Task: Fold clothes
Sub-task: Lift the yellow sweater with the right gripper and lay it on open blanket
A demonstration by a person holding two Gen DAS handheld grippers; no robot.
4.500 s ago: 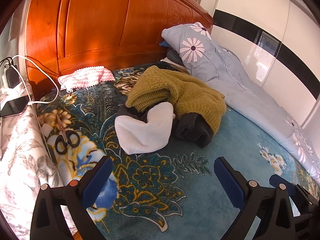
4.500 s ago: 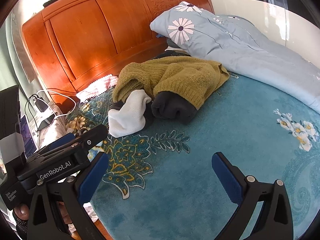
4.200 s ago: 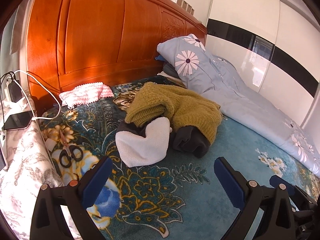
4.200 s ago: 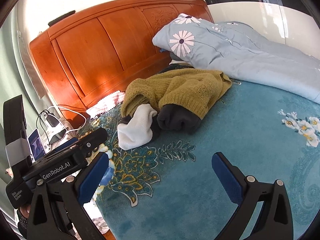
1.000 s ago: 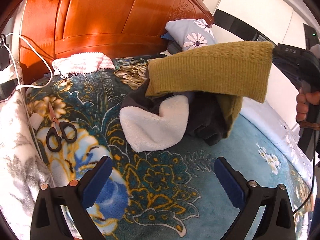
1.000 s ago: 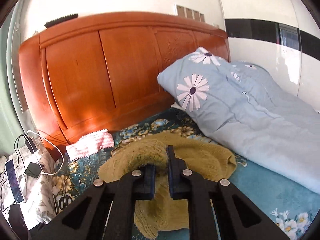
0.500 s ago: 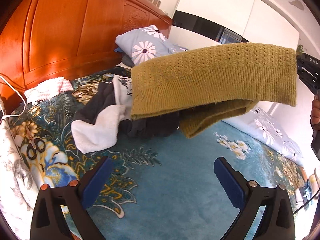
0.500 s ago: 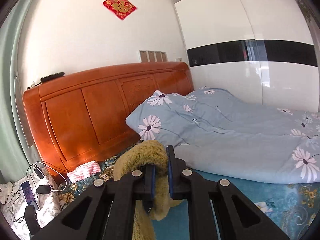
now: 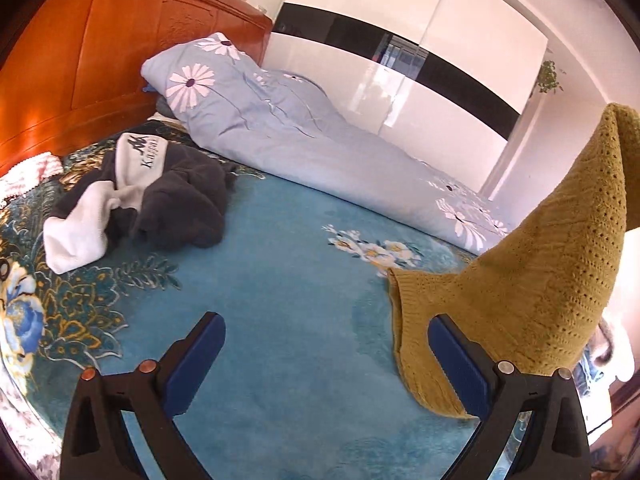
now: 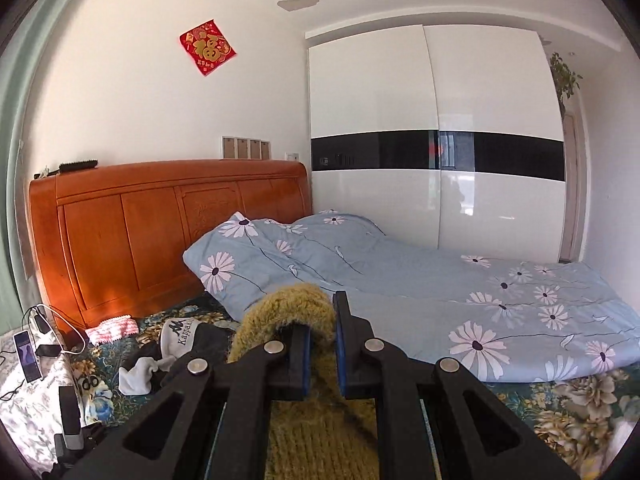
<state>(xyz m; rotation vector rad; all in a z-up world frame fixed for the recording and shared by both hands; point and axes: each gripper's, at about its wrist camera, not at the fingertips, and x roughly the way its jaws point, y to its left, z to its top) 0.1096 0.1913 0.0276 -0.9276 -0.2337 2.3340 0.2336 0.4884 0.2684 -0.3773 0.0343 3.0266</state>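
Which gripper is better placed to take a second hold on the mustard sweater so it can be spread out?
Left. The left gripper is open with the sweater's lower edge beside it; the right gripper is already shut on the sweater.

Headboard (image 10: 160, 236): orange wood, behind the bed.
Quilt (image 10: 440, 300): pale blue with daisies, bunched along the far side of the bed.
Blanket (image 9: 280, 300): teal, floral, covering the mattress.
Wardrobe (image 10: 436, 140): glossy white with a black band.
Red paper charm (image 10: 207, 46): on the wall above the headboard.
Phone (image 10: 27, 354): beside the bed, plugged into white cables.
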